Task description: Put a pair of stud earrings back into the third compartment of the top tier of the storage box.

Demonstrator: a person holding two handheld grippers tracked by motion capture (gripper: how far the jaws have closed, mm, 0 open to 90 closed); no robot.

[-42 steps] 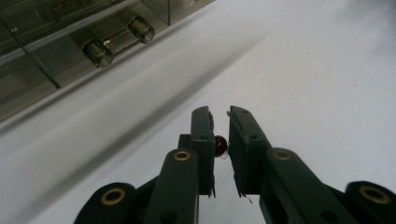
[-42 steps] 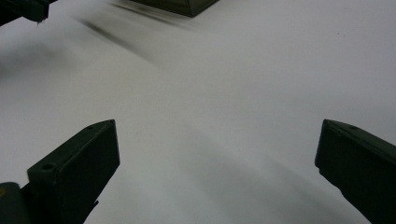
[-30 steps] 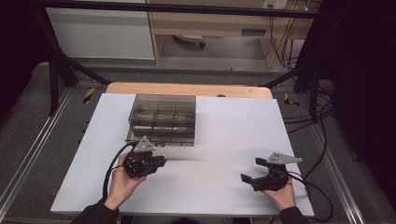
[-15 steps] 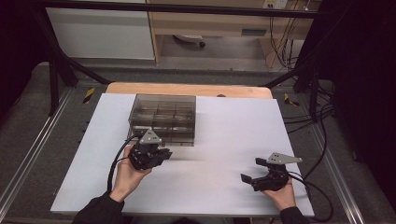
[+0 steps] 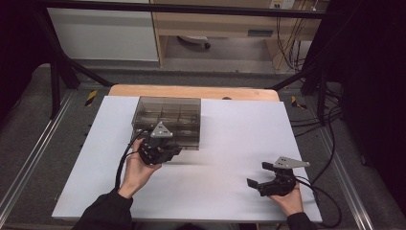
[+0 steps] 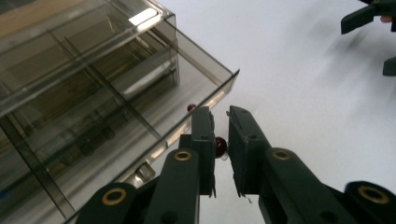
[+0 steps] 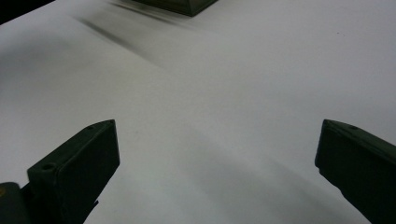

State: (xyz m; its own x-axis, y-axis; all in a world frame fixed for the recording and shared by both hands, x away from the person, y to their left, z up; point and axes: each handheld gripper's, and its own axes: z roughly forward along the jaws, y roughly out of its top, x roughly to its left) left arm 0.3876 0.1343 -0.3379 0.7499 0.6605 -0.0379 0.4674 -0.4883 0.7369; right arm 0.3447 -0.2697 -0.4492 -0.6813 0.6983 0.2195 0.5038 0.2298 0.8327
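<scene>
A clear smoky plastic box [image 5: 167, 120] with several compartments stands at the back left of the white table. My left gripper [image 5: 176, 149] is raised at the box's near right corner [image 6: 205, 88]. It [image 6: 220, 114] is shut on a small dark red bead [image 6: 221, 145] pinched low between the pads. A red spot on the box wall beside the jaws looks like the bead's reflection. My right gripper [image 5: 258, 174] rests near the table's front right, open [image 7: 218, 125], with bare table between its jaws. It is also seen far off in the left gripper view [image 6: 364, 46].
The white table sheet [image 5: 230, 143] covers a wooden tabletop whose far edge [image 5: 191, 91] shows behind the box. Metal rails run along both sides of the table. Cables trail from each gripper, and more hang at the right of the floor.
My left gripper has risen and moved away from the person and to the right, up to the box's near edge. The right gripper has stayed put.
</scene>
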